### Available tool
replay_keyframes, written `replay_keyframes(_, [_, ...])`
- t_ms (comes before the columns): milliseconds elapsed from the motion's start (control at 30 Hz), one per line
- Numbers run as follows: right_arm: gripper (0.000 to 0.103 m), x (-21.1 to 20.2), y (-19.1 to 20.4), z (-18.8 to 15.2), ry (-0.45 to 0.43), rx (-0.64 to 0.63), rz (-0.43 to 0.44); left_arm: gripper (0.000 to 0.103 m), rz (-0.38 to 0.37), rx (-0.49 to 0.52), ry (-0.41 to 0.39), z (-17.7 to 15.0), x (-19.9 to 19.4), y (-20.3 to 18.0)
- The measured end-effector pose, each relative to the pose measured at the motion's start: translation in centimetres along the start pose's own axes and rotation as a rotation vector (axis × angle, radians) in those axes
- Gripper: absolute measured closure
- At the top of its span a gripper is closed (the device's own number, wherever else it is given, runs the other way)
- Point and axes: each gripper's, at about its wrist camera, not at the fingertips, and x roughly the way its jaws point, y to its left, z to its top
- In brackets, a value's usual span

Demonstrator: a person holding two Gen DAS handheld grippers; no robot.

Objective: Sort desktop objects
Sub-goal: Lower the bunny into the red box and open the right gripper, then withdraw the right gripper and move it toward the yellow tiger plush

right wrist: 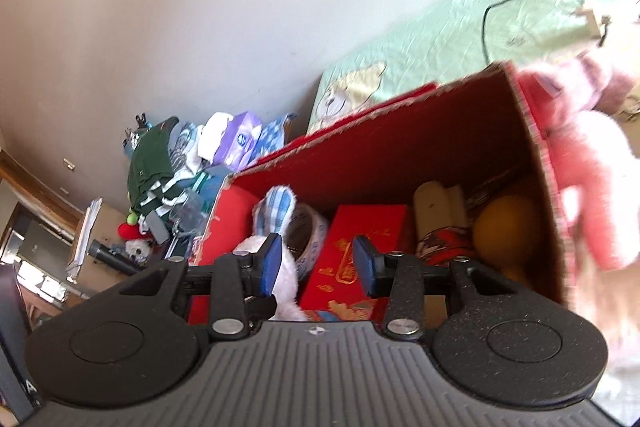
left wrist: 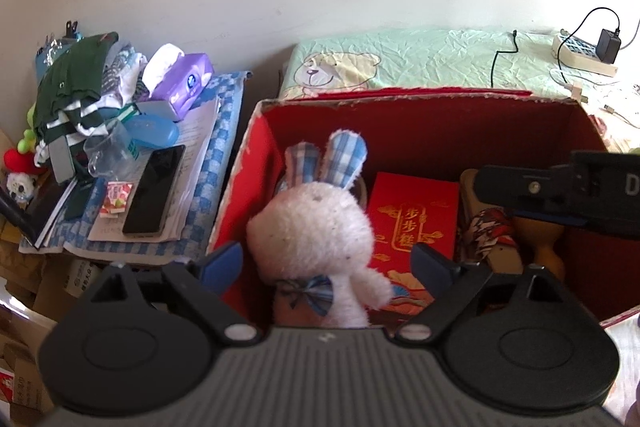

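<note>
One red cardboard box (left wrist: 420, 119) stands open in the middle of the scene, with one white plush rabbit (left wrist: 316, 227) upright at its near left corner. The rabbit has two blue checked ears, a fuzzy white head and body, and a blue checked bow at its neck.

The left gripper (left wrist: 328, 267) hangs over the near edge of the box with its two blue-padded fingers (left wrist: 222, 265) spread wide on either side of the rabbit, touching nothing that I can see. The right gripper (right wrist: 316, 263) is over the same box, its fingers also apart and empty, with a red packet (right wrist: 356, 251) showing in the gap between them.

Inside the box I count one red packet with gold lettering (left wrist: 412, 219), one roll of tape (right wrist: 308, 239) behind the rabbit, one round orange thing (right wrist: 506, 227) at the right, and a patterned red and white roll (left wrist: 490, 231) whose nature I cannot tell.

Only the left wrist view shows the low stand on the left clearly: one black phone (left wrist: 154, 191), one clear plastic cup (left wrist: 108, 155), one purple tissue pack (left wrist: 186, 83), one small snack packet (left wrist: 116, 199) and a heap of clothes (left wrist: 80, 87). It also shows the right gripper's black body (left wrist: 560, 187) reaching in from the right.

Only the right wrist view shows a pink plush toy (right wrist: 592, 163), blurred, just outside the box's right wall. Both views show the green bear-print sheet (left wrist: 420, 63) beyond the box.
</note>
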Motion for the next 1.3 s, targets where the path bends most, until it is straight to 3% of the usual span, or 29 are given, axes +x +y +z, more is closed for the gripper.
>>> replay_keyframes(200, [0.055, -2.6, -0.9, 0.2, -0.080, 0.010, -0.007, 0.008, 0.001, 0.028, -0.017, 0.5, -1.3, -2.1])
replay_keyframes(767, [0.054, -10.8, -5.6, 1.8, -0.155, -0.002, 0.009, 0.008, 0.015, 0.036, -0.073, 1.6, -5.9, -10.7])
replay_keyframes(1300, [0.054, -17.2, -12.3, 3.1, -0.201, 0.005, -0.077, 0.004, -0.034, 0.100, -0.066, 1.7, -7.8, -21.2])
